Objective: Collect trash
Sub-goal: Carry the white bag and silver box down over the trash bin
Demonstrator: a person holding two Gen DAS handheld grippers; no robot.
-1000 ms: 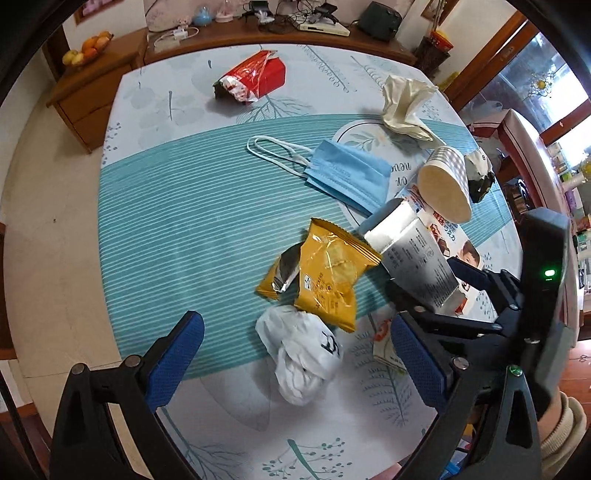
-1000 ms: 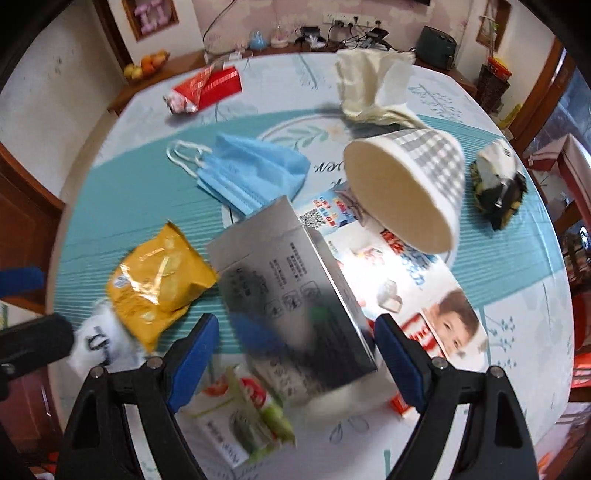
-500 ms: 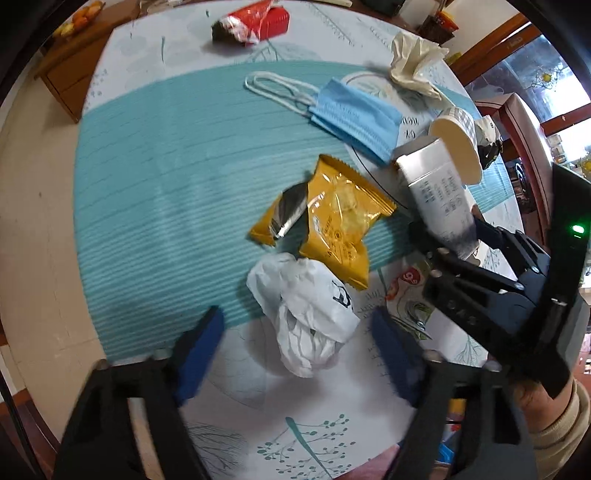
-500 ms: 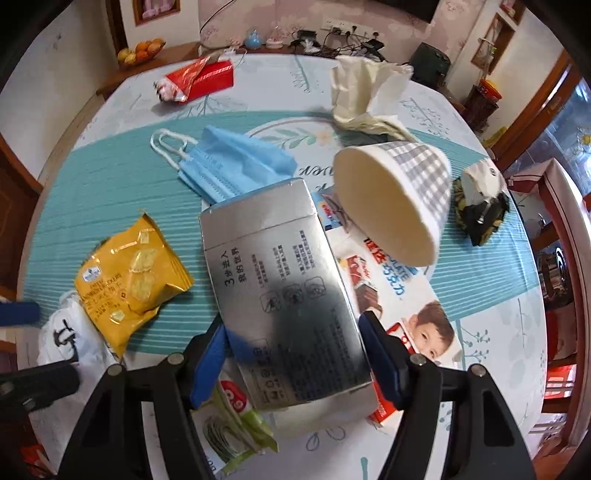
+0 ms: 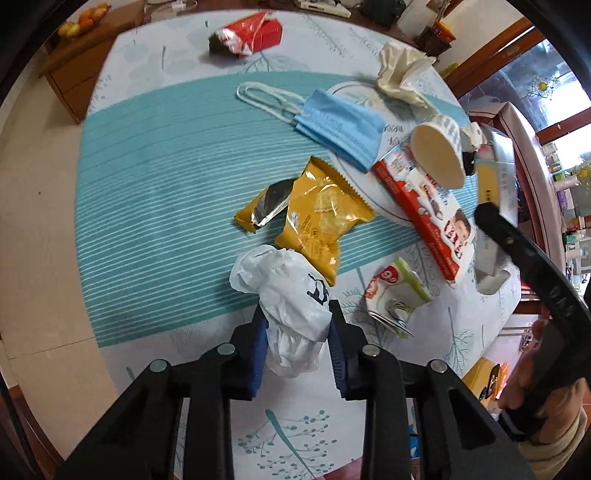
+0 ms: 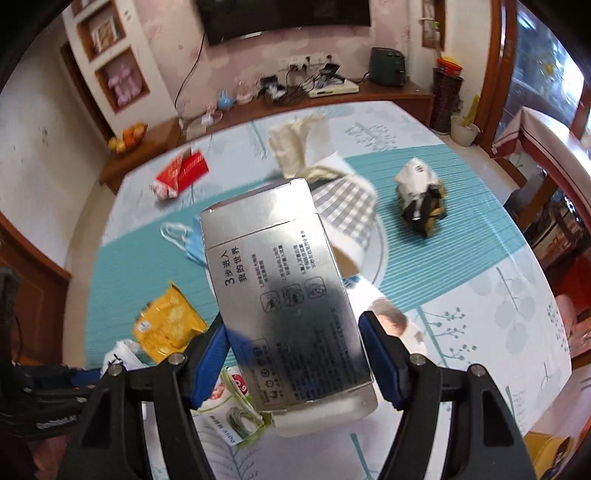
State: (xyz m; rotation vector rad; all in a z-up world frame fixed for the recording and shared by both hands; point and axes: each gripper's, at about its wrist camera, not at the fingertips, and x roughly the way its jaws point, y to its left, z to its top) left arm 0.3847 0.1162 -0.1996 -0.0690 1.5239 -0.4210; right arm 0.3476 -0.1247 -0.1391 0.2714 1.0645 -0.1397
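Both grippers loaded, most trash left on the table.

Your left gripper (image 5: 295,343) is closing on the white plastic bag (image 5: 291,306), at 6 o'clock; thin film may slip. Your right gripper (image 6: 293,354) clamps the silver box (image 6: 284,295), which could twist free. Count: one blue mask (image 5: 340,125), one paper cup (image 5: 437,155), seemingly two yellow wrappers (image 5: 321,218).

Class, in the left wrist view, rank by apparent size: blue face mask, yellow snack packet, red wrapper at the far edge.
1. Yellow snack packet, though it lies nearer the camera.
2. Blue face mask, close behind.
3. Red wrapper, clearly smallest, but farthest away.
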